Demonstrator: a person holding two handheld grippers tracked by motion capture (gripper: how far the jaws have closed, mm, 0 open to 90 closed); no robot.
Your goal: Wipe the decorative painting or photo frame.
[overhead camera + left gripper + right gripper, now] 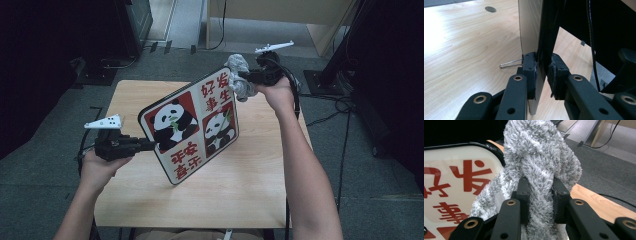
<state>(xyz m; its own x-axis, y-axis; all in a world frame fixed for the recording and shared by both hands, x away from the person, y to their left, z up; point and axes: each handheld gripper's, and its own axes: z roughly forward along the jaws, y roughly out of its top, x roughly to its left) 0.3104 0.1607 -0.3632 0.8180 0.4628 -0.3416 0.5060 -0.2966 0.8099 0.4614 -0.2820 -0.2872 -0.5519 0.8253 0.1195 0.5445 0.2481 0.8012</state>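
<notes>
A rounded board [190,125] printed with two pandas and red characters is held tilted above the wooden table [250,190]. My left gripper [152,145] is shut on its lower left edge. In the left gripper view both pads of that gripper [544,72] pinch the thin board [530,30] edge-on. My right gripper [245,77] is shut on a grey fluffy cloth [239,75] that rests against the board's upper right corner. In the right gripper view the cloth [541,157] bulges up between the jaws of the gripper [540,192], with the board's printed face [456,177] just to its left.
A thin wire loop [510,63] sticks out beside the board near the left jaw. The tabletop [461,50] has a round cable hole [490,9]. Grey carpet, cables [345,105] and dark stands surround the table.
</notes>
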